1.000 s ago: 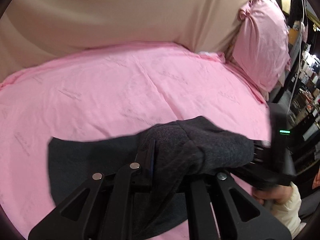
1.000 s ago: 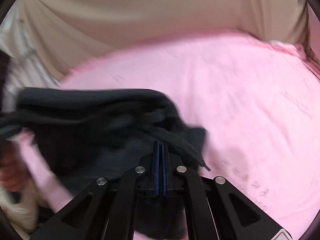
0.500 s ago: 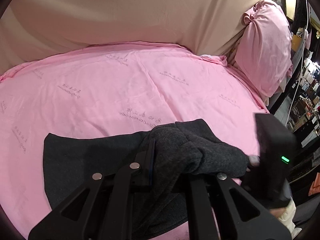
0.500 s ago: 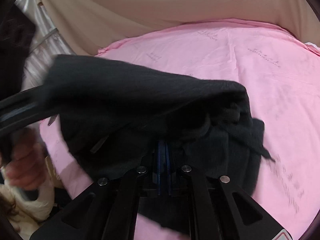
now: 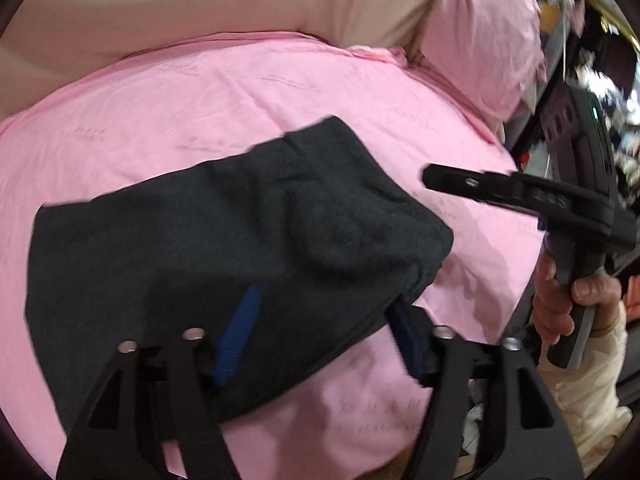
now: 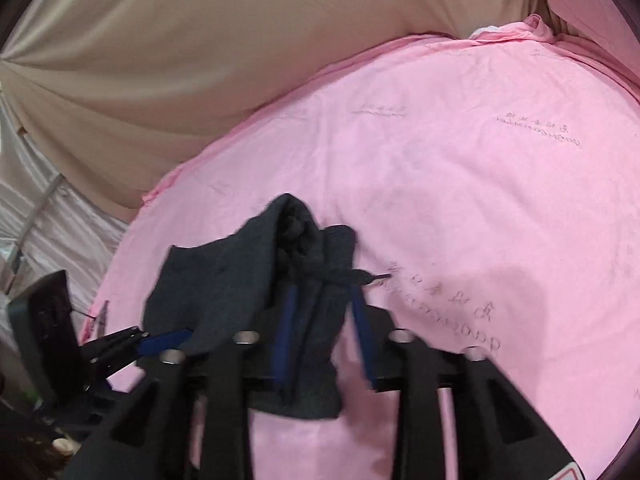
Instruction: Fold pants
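Pants [image 5: 224,248], one dark grey pair, lay in a folded bundle on the pink bedsheet [image 5: 240,92] in the left wrist view. Half a second before, the left gripper [image 5: 320,340] had been clamped on a bunched handful of that cloth; now its two blue-padded fingers [image 5: 236,340] stood spread, with the fabric lying loose over and between them. That release suggested a fold had just been laid down. The right gripper [image 5: 440,178] had backed off to the right, clear of the cloth, its jaws too edge-on to judge from here. One pink pillow [image 5: 480,36] leaned at the head of the bed.

From the right wrist view, the pants [image 6: 256,280] no longer hung draped high across the frame as they had a moment earlier; they rested low on the sheet [image 6: 460,168]. The right gripper [image 6: 324,332] was parted, cloth slack between its fingers. One drawstring end [image 6: 368,277] trailed right. The left gripper [image 6: 160,338] touched the bundle's left edge. Two grippers, one garment: likely one smoothing pass remained.
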The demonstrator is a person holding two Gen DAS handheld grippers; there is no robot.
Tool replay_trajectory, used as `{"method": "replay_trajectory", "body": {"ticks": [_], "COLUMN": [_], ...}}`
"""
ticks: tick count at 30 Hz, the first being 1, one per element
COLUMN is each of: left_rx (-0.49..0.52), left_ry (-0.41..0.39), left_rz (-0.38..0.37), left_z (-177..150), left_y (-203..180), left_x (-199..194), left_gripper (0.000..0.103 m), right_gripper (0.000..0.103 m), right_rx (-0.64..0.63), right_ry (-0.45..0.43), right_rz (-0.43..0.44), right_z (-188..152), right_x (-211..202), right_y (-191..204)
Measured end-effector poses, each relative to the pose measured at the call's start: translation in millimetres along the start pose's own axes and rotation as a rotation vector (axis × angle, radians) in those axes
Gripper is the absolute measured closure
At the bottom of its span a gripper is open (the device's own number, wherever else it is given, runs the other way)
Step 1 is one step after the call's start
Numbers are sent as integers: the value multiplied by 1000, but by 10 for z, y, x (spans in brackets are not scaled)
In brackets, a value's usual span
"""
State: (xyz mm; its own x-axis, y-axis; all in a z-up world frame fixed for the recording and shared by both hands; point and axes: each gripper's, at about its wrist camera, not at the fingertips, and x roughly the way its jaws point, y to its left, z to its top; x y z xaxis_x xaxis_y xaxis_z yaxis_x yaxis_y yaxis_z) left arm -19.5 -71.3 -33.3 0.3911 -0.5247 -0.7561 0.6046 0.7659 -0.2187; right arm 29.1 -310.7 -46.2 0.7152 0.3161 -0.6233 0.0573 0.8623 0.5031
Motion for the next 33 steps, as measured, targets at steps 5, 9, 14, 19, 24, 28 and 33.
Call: {"method": "replay_trajectory", "body": {"ticks": [5,9,14,19,24,28,33], "left_rx": [-145,-268,-286,-292,-308,-313,-315], "left_ry": [-110,-127,-71,-1,1,-2,-5], "left_rz": [143,227,374,447,434,440,453], "left_z": [-82,-169,-263,-455,-464,-485,-516], "left_y": [593,1049,1212,1309,1429,1430,1451], "left_x": [-579,-723,-509,-240,-243,-266,-299], "left_gripper": [18,18,18,16,12,12,11], "right_gripper": [37,64,92,79,82,91,103], "right_rx": [-54,-152,-249,-135,-276,-427,-246], "right_ry": [91,125,-1,99,-65,70,118], "right_rz": [110,-21,-87,-173,-147,-171,-239], "right_z": [-263,-429,-346,-452,-120,87,412], "right_x": [135,400,-12,195,-79,639,1147], "right_y": [516,709,878,444,998,1247,784]}}
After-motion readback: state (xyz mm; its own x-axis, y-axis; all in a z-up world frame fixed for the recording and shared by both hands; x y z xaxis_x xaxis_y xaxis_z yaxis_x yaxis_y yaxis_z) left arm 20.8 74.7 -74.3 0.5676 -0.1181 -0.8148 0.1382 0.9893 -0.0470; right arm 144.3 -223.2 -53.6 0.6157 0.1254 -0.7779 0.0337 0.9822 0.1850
